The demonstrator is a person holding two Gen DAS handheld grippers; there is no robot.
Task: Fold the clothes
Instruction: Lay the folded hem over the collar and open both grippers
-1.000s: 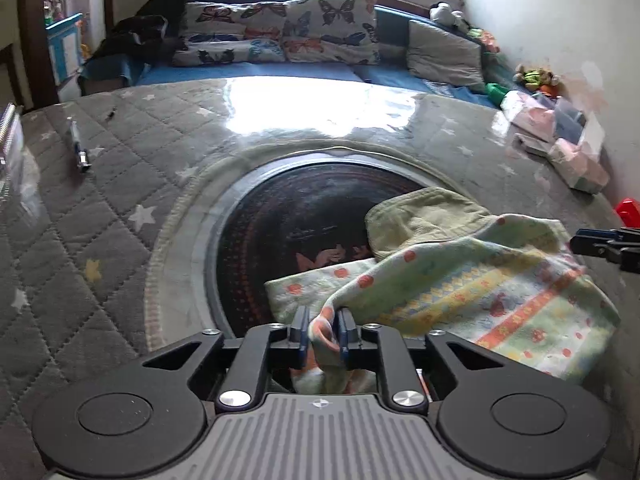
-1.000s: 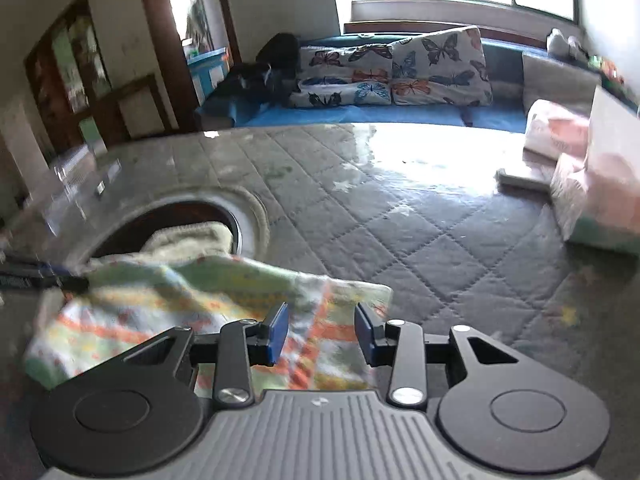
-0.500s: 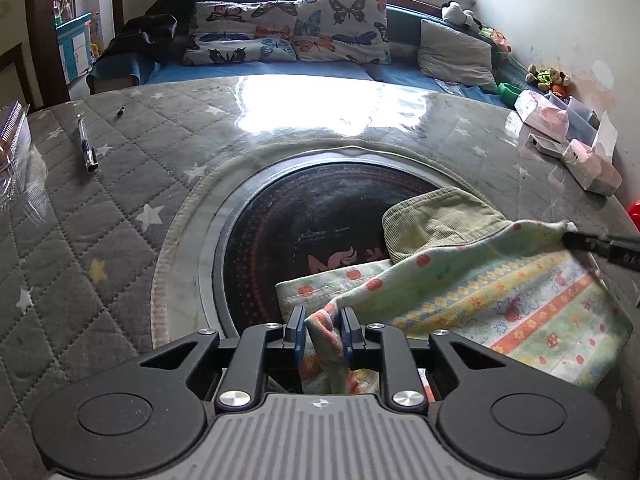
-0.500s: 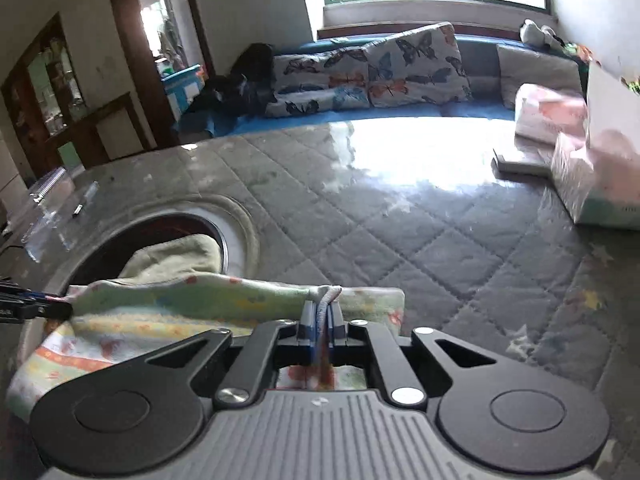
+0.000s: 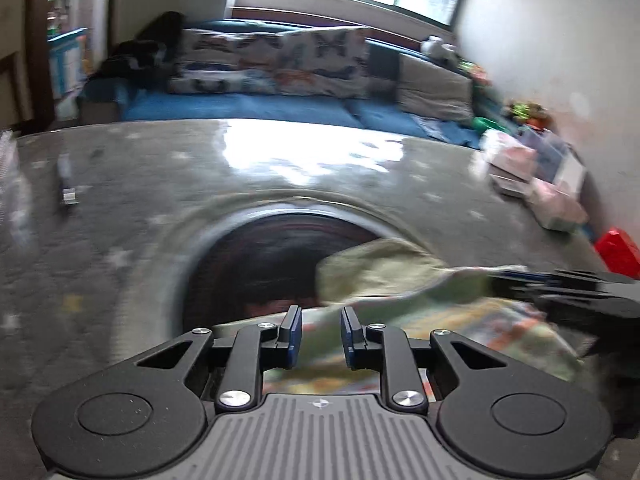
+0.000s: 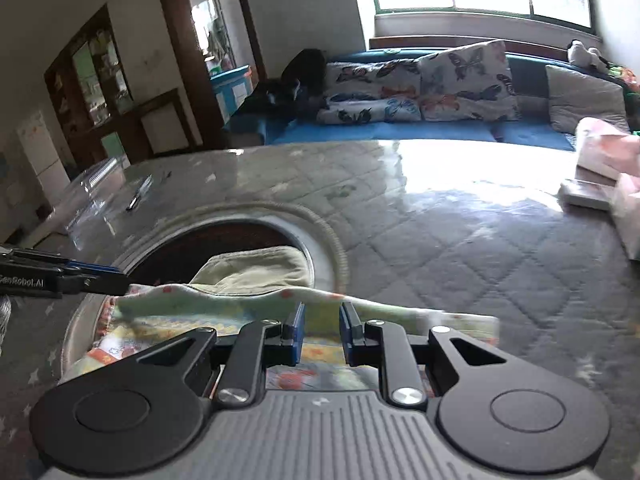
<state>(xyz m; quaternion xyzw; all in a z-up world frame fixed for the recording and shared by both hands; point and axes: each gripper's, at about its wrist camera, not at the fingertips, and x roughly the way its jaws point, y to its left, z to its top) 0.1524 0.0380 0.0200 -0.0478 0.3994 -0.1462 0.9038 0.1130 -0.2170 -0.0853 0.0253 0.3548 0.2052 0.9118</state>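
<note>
Garment [image 6: 224, 316] lies folded at six o'clock on surface [image 6: 460, 240], left tongs [image 5: 317, 336] and right tongs [image 6: 321, 336] both apart, apparently released to let the fold settle.

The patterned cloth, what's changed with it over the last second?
Both grippers let it go: the left gripper and right gripper, each pinching an edge half a second ago, now have open fingers. The cloth remains folded over on the table.
</note>
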